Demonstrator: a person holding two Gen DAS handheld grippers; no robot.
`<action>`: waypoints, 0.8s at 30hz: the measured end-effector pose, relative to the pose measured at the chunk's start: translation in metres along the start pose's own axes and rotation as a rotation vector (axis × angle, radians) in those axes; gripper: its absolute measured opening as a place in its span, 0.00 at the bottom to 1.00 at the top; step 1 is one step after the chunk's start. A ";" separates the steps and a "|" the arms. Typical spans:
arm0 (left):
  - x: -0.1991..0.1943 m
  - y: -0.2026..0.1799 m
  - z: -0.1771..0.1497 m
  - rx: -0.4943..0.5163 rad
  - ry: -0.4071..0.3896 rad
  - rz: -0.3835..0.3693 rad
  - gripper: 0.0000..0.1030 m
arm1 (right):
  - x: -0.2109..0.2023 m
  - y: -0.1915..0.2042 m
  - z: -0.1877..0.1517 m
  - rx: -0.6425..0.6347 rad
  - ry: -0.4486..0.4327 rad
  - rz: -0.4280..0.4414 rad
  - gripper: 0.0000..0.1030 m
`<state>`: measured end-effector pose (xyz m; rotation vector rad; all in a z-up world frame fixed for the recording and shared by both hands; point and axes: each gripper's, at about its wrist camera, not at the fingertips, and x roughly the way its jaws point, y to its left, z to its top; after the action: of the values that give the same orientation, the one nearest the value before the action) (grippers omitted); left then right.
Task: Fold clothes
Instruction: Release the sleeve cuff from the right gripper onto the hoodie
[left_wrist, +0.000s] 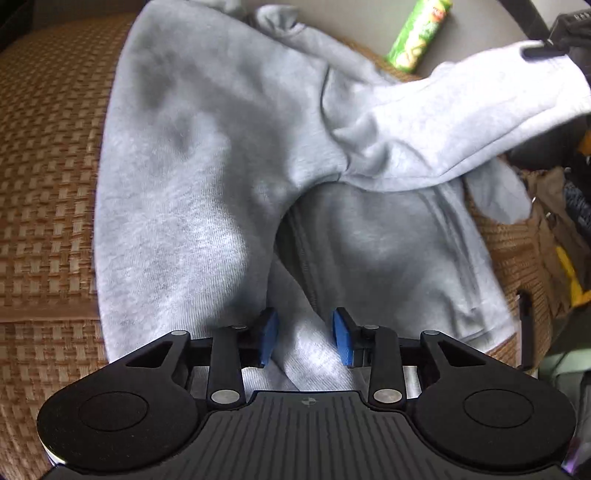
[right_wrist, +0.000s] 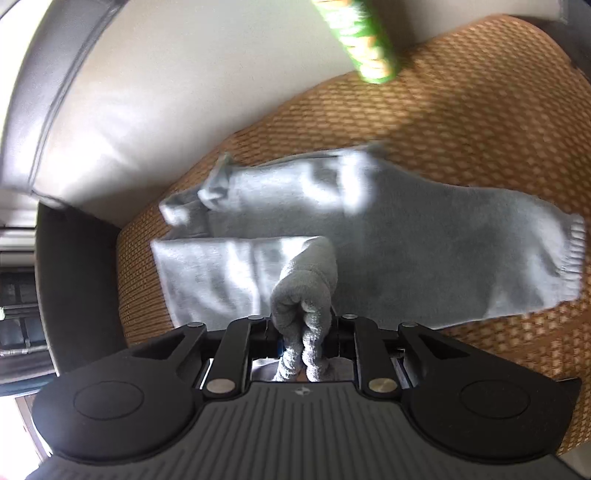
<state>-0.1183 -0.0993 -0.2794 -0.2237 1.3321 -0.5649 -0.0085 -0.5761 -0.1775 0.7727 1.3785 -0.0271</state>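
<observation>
A woven rattan mat in brown and tan covers the seat of a sofa, and pale grey leather cushions rise behind it.

Nearest in the left wrist view, the left gripper points down over the cloth. Its jaws stand partly apart, the two blue pads on either side of a ridge of fabric; the right pad is clear of it, and whether the left pad touches it I cannot tell. Nothing is clamped.

In the right wrist view, the right gripper has its jaws drawn narrow on a bunched cuff, the ribbed cloth squeezed between them and bulging out in front.

There is one garment: a light grey sweatshirt spread across the mat, partly folded. One sleeve is lifted off the body of the garment and stretches up to the right, where a black fingertip pinches its end. Under that raised sleeve the lower layer lies flat. From the right wrist view, the other ribbed edge lies at the right on the mat, and a folded panel lies left of the held cuff.

Farther back, one green crisp tube lies at the mat's far edge against the cushions, apart from the sweatshirt. At the right edge of the left wrist view is a brownish bag with yellow and dark items, blurred and hard to name.
</observation>
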 end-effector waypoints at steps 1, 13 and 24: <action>-0.011 0.000 0.000 -0.011 -0.027 -0.020 0.49 | 0.004 0.016 0.002 -0.026 0.004 0.011 0.20; -0.055 0.044 0.003 -0.044 -0.126 0.025 0.54 | 0.178 0.183 -0.017 -0.295 0.041 0.068 0.68; -0.051 0.079 0.084 -0.203 -0.298 0.031 0.54 | 0.121 0.113 -0.028 -0.342 -0.137 -0.065 0.77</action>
<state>-0.0239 -0.0202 -0.2527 -0.4359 1.0993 -0.3531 0.0460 -0.4263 -0.2304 0.4315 1.2355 0.1011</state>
